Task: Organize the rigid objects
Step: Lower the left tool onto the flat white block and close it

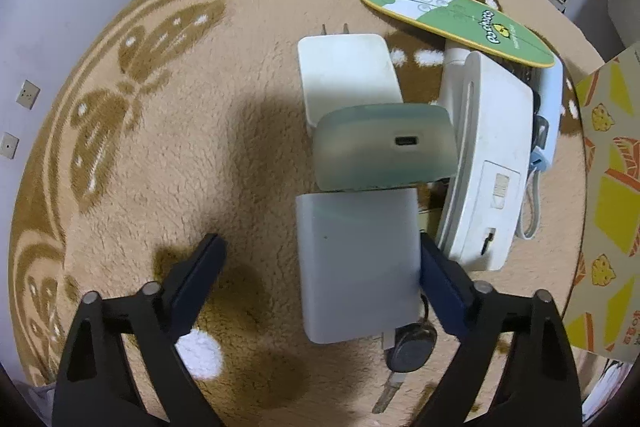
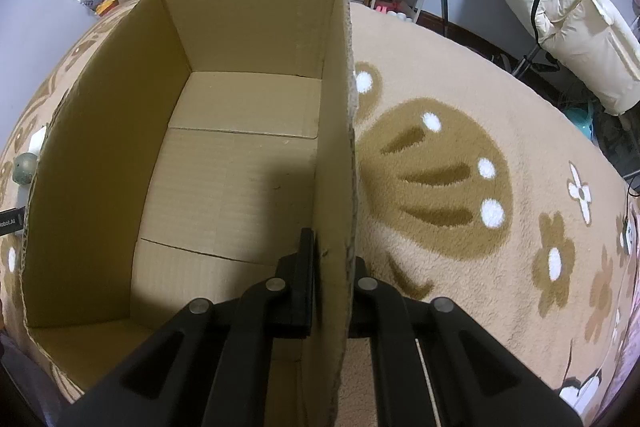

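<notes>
Left wrist view shows our left gripper (image 1: 320,267) spread wide over a beige fleece rug with brown butterfly and flower patterns (image 1: 160,155), its dark blue fingers (image 1: 200,279) set on either side of a white rectangular plastic power bank (image 1: 358,267). The right-hand finger touches the power bank's side, while the left-hand one stands well apart from it, so nothing is clamped. The power bank lies flat with its long axis running straight away from us, along the fingers. Just beyond its far end sits a pale grey-green rounded charger block (image 1: 384,147) with its port facing us, and past that a white wall plug adapter (image 1: 348,75) whose two metal prongs point away. To the right lies a long white plastic device with a grey cord (image 1: 492,163), its length also running away from us, and a green and yellow oval board (image 1: 452,19) rests across its far end. A dark round key fob on a metal key (image 1: 412,347) pokes out from under the power bank's near end. A yellow and orange printed carton (image 1: 608,211) stands at the right edge. Right wrist view shows our right gripper (image 2: 332,279) pinched narrow on the side wall of an open brown cardboard box (image 2: 248,27), one finger inside and one outside. The box stands on the same rug, and its floor holds nothing that we can see.
</notes>
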Motion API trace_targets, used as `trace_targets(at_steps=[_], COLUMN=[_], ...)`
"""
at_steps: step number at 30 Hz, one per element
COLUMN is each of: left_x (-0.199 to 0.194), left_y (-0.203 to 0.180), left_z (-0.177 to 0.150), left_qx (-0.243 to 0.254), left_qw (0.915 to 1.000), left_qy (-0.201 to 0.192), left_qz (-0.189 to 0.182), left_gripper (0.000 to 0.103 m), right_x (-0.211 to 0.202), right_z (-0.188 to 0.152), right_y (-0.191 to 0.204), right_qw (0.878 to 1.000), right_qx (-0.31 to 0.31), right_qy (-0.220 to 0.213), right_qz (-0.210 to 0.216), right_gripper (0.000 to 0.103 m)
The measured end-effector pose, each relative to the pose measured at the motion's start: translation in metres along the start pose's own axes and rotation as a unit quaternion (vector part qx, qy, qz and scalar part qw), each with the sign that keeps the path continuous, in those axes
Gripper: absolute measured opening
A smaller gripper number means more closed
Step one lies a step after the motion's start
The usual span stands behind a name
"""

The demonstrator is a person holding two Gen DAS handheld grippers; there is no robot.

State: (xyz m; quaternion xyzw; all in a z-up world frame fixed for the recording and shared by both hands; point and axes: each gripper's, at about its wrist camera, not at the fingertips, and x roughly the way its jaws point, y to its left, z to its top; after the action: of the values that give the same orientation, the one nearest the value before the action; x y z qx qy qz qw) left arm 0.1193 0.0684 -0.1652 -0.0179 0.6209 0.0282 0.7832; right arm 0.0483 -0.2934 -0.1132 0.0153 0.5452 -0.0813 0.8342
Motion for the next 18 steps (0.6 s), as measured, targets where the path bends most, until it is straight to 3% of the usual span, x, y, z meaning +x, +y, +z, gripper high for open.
trace_targets(at_steps=[1,3,5,15,18], left_x=[-0.001,-0.003,-0.005,-0.015,-0.023], left_y=[0.000,-0.001,-0.003,0.010,0.016], left_z=[0.000,0.000,-0.001,-0.006,-0.006], left_qx=[0.001,0.004,0.009,-0.010,-0.026], left_qw=[1.0000,0.9999,0.9999,0.9998,0.9994], left_qy=[-0.001,-0.007,-0.010,-0.012,-0.015], left_qz=[-0.005,-0.014,-0.005,0.012,-0.018], left_gripper=[0.082,0.063,0.053,0.052,0.052], right_x=[0.000,0.000,0.000,0.000,0.000], right_z=[0.000,0.000,0.000,0.000,-0.001], right_y=[0.000,0.000,0.000,0.002,0.002], right_qw=[1.000,1.000,1.000,1.000,1.000], right_qx=[0.000,-0.001,-0.002,-0.001,-0.001], right_qy=[0.000,0.000,-0.001,-0.002,-0.004], right_qz=[0.000,-0.001,-0.001,-0.005,-0.005], right_gripper=[0.008,0.008,0.008,0.008,0.008])
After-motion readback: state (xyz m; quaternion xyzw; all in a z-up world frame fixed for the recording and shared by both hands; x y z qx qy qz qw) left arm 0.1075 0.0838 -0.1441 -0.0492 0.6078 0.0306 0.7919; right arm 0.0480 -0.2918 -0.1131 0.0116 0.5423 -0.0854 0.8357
